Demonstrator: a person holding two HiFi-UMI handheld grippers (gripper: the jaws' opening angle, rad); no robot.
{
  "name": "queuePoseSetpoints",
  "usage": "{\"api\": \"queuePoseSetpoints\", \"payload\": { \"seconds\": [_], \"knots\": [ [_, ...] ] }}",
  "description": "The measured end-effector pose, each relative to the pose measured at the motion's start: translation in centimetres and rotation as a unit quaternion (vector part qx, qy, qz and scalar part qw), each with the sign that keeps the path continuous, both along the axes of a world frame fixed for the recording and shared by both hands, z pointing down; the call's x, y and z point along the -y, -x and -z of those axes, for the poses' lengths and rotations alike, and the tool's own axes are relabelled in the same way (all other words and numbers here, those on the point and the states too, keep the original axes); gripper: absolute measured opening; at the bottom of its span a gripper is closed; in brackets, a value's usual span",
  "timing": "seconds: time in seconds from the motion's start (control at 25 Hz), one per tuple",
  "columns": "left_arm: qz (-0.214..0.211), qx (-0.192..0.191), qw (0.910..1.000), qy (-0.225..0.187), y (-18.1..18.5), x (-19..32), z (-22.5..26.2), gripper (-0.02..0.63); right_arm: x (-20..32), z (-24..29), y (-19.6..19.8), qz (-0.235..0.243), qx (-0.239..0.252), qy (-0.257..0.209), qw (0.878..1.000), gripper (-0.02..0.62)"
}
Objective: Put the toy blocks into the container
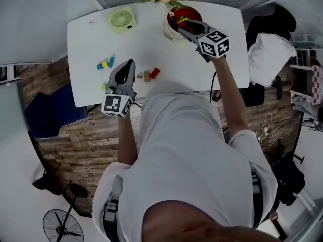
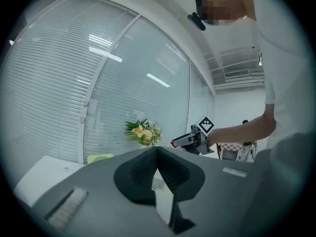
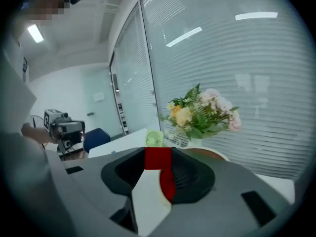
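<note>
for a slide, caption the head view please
Right tool holds a red block at the bowl; more blocks lie on the table near the left tool.

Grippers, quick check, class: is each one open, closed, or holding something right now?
Left gripper: fingers closed, nothing between them.
Right gripper: fingers closed on a red block.

The person is wearing a white short-sleeved shirt (image 1: 192, 150); black-and-white marker cubes (image 1: 118, 105) are capping the grey left gripper (image 1: 129, 63) and right gripper (image 1: 177, 26).
</note>
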State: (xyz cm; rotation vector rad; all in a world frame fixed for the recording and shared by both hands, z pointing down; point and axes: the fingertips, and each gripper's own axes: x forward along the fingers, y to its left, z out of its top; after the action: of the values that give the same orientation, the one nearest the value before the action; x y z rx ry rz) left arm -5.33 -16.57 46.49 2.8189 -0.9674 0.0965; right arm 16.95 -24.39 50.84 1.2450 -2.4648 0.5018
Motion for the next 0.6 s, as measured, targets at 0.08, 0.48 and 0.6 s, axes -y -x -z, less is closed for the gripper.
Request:
{"api": "queuePoseSetpoints", "payload": {
  "seconds": [0.08,0.48,0.6],
  "knots": [
    [-0.006,-0.002,1.0,-0.004,-0.4,0.1,0.3,-0.003,0.6,-0.7,-2.1,-0.02,-0.052,0.008,0.998,0.163],
    [0.043,0.004,0.999,0.013,4.0,-1.8,-1.0,-0.003,3.1,-6.0,-5.8,-0.013,-0.271,0.06,0.961,0.164],
    [0.067,0.01,0.9976,0.016,5.9,-2.6,-1.3,-0.003,3.8,-6.1,-5.9,-0.025,-0.259,0.064,0.964,0.259]
  ]
}}
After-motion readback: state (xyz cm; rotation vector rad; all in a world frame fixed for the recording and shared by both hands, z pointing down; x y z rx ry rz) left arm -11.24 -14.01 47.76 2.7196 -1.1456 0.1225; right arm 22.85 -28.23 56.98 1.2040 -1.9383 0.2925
